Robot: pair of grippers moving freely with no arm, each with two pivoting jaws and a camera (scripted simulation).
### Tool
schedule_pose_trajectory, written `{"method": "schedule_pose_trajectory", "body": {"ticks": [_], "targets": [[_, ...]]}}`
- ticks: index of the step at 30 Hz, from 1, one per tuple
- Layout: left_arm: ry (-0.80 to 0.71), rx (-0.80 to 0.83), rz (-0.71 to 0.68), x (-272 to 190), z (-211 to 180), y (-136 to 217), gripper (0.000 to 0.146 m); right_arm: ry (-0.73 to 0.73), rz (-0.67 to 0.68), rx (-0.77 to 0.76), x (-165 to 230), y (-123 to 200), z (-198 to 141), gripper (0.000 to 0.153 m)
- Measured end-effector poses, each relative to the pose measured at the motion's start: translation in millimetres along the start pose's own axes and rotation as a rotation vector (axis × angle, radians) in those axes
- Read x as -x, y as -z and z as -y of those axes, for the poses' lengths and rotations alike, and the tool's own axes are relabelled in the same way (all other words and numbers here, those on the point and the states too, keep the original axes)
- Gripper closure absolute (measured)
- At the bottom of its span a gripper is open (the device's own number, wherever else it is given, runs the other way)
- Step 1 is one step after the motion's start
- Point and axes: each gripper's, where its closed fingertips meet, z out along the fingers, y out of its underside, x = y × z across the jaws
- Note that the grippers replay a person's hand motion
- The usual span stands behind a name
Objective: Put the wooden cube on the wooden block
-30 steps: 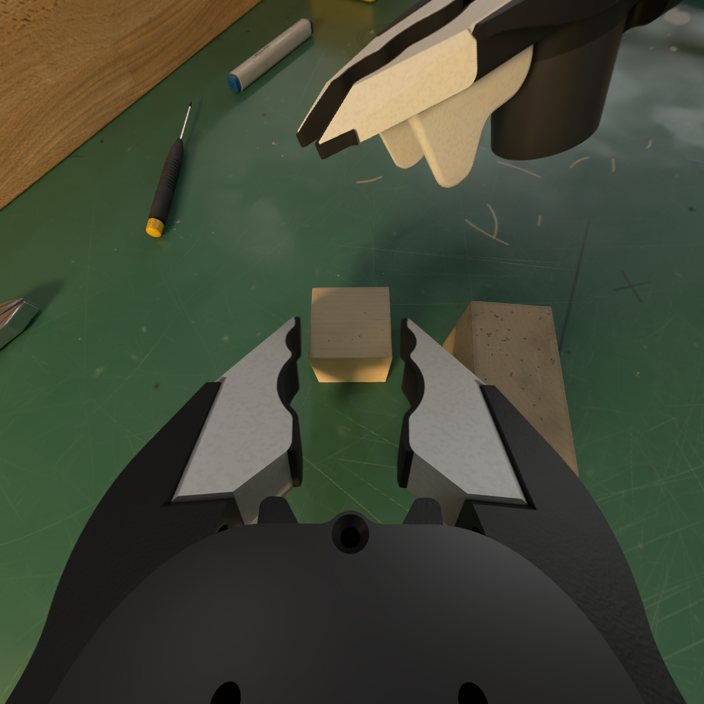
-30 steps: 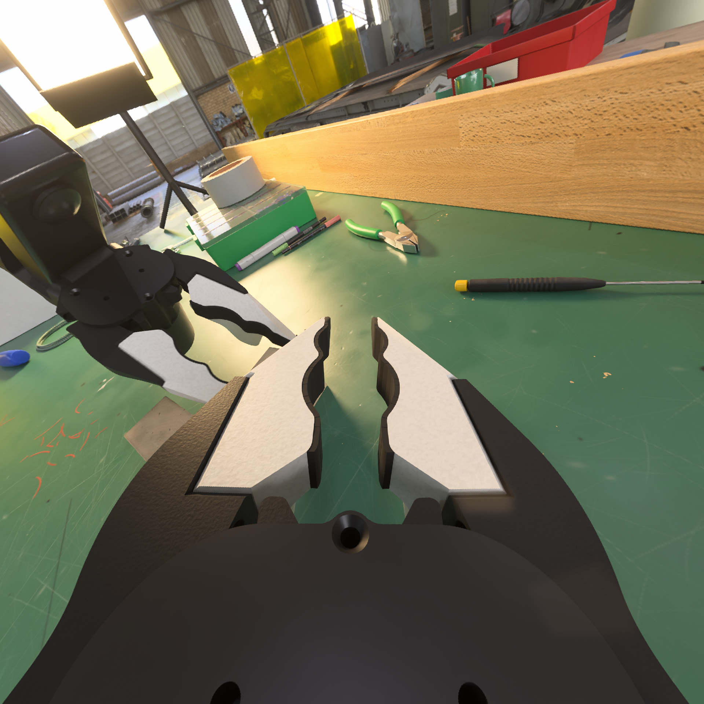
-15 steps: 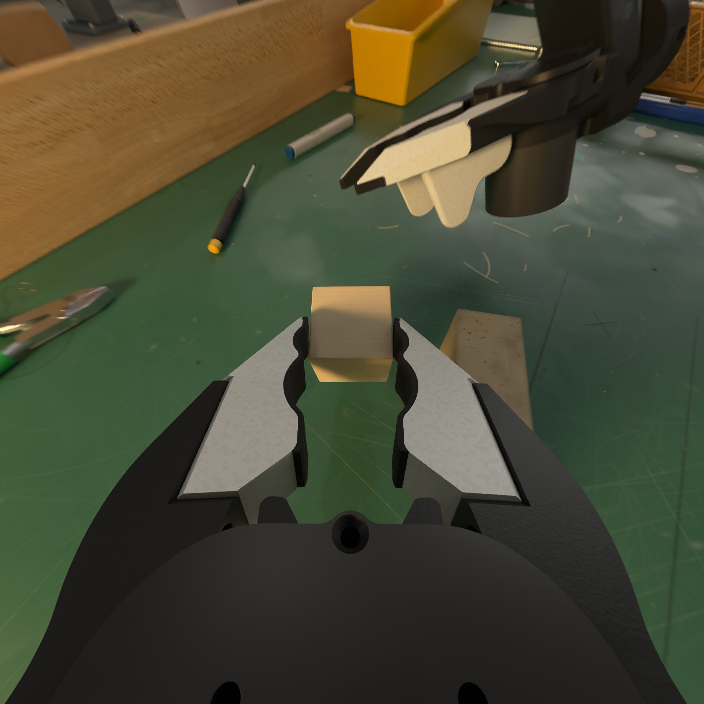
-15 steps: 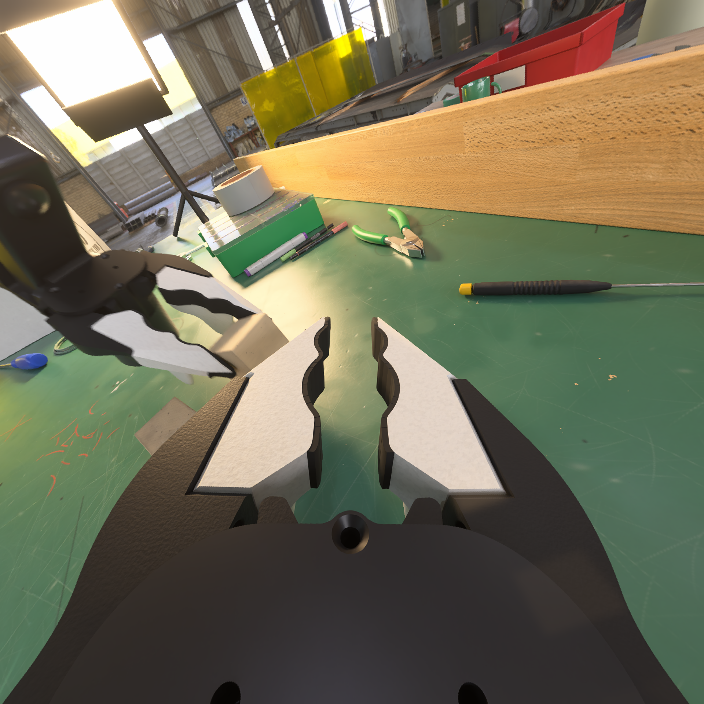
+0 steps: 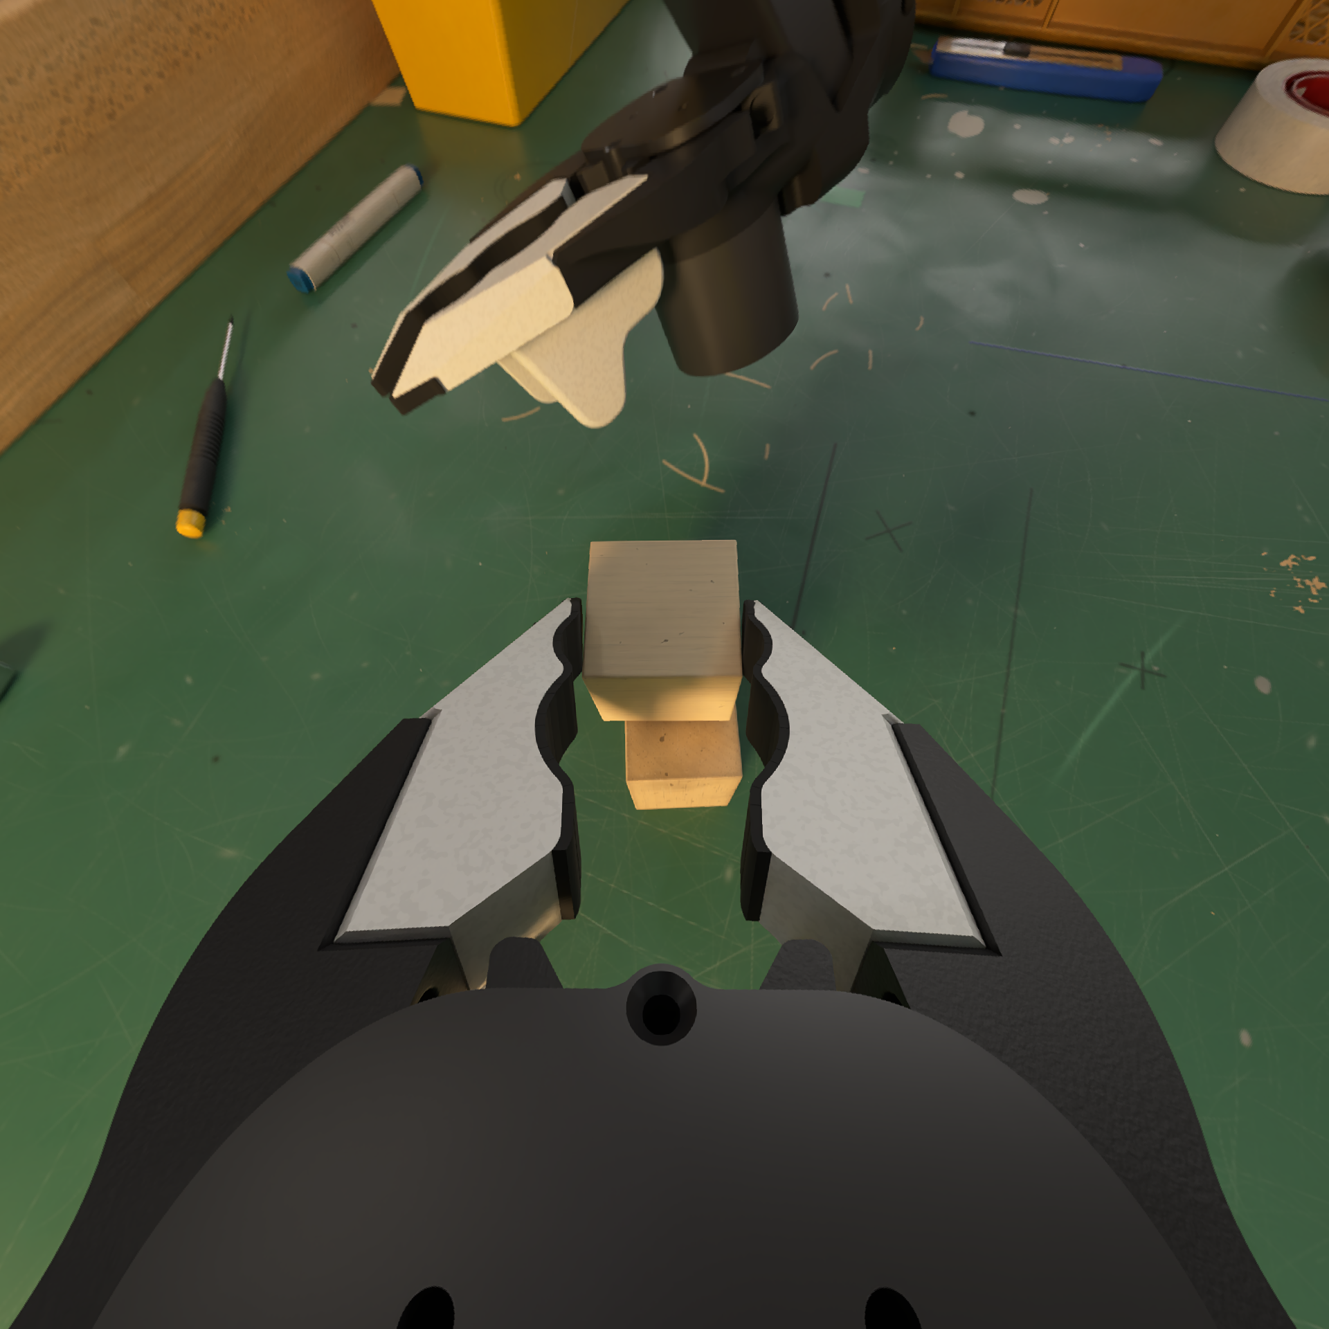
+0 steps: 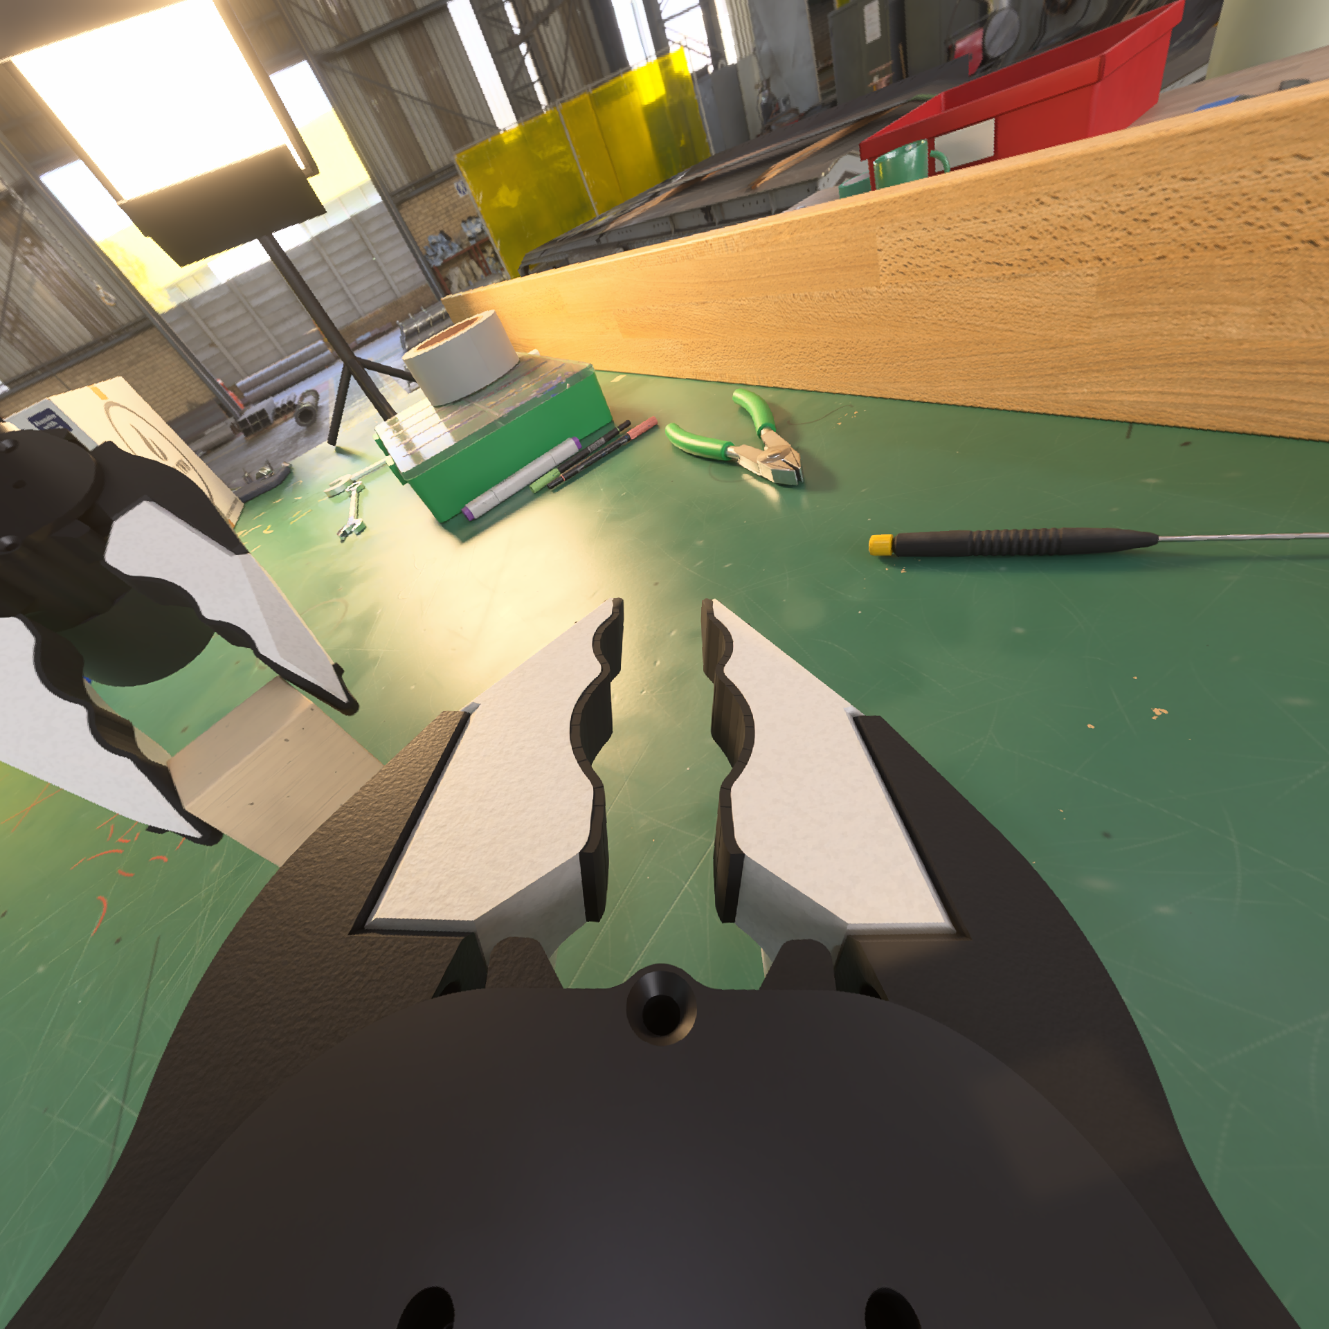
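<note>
My left gripper (image 5: 661, 611) is shut on the pale wooden cube (image 5: 661, 626) and holds it above the green mat. The wooden block (image 5: 683, 762) lies on the mat directly below the cube; only its near end shows between my fingers. My right gripper (image 6: 661, 611) is open with a narrow gap and empty, hovering over the mat. It also shows in the left wrist view (image 5: 503, 359), beyond the cube and apart from it. In the right wrist view the left gripper (image 6: 144, 647) holds the cube (image 6: 273, 769) at the left.
A black screwdriver (image 5: 205, 439), a grey marker (image 5: 356, 219), a yellow bin (image 5: 496, 50) and a wooden beam (image 5: 129, 165) lie to the far left. A tape roll (image 5: 1280, 129) sits far right. Green pliers (image 6: 762, 446) and a green box (image 6: 503, 439) lie ahead of the right gripper.
My left gripper closed on the cube, lifted it off the mat and carried it right, over the block. The right gripper stayed about where it was, with the same gap.
</note>
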Motion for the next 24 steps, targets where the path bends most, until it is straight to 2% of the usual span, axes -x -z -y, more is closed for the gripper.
{"method": "schedule_pose_trajectory", "body": {"ticks": [20,23,24], "targets": [[0.066,0.086,0.019,-4.1,-3.5,-0.5,0.102,-0.001,0.002,0.001,0.1,-0.1,0.0,0.131],[0.075,0.093,0.023,-3.9,-4.4,-0.5,0.080,-0.001,0.002,0.002,0.2,-0.1,-0.1,0.131],[0.074,0.096,0.025,-4.1,-4.5,-0.6,0.077,-0.001,0.002,0.002,0.2,-0.2,-0.1,0.131]]}}
